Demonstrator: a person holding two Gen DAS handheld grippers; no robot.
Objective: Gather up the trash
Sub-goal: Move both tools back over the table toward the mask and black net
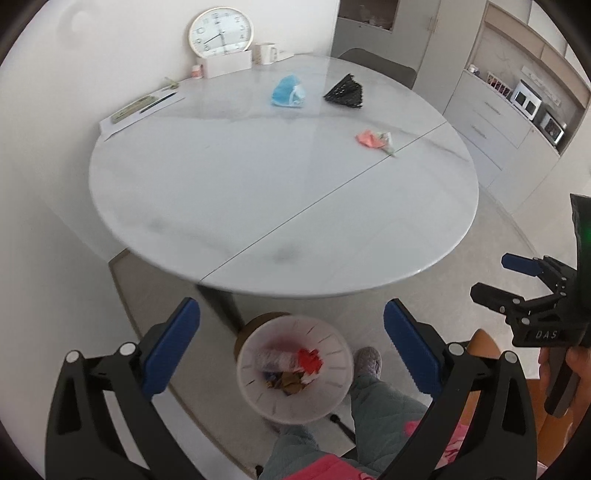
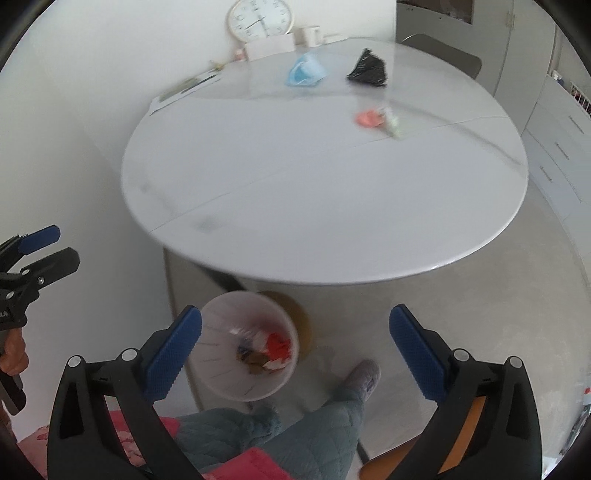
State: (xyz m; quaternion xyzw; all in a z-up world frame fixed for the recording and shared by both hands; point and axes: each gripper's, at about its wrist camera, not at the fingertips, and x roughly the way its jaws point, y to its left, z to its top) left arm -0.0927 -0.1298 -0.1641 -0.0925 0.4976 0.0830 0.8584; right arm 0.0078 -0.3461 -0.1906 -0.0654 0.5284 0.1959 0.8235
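On the round white table (image 1: 258, 192) (image 2: 314, 192) lie a blue face mask (image 1: 289, 91) (image 2: 306, 71), a black crumpled bag (image 1: 345, 91) (image 2: 369, 70) and a pink and white wrapper (image 1: 373, 139) (image 2: 375, 120), all at the far side. A translucent bin (image 1: 293, 369) (image 2: 245, 356) with trash inside stands on the floor below the table's near edge. My left gripper (image 1: 291, 347) is open and empty above the bin. My right gripper (image 2: 295, 350) is open and empty, to the right of the bin; it also shows in the left wrist view (image 1: 495, 280).
A wall clock (image 1: 221, 32), a white box (image 1: 227, 63), a mug (image 1: 266, 52) and papers with a pen (image 1: 142, 110) sit at the table's far left. A grey chair (image 1: 380, 66) stands behind. Cabinets (image 1: 509, 122) line the right. The person's legs and slipper (image 1: 366, 363) are beside the bin.
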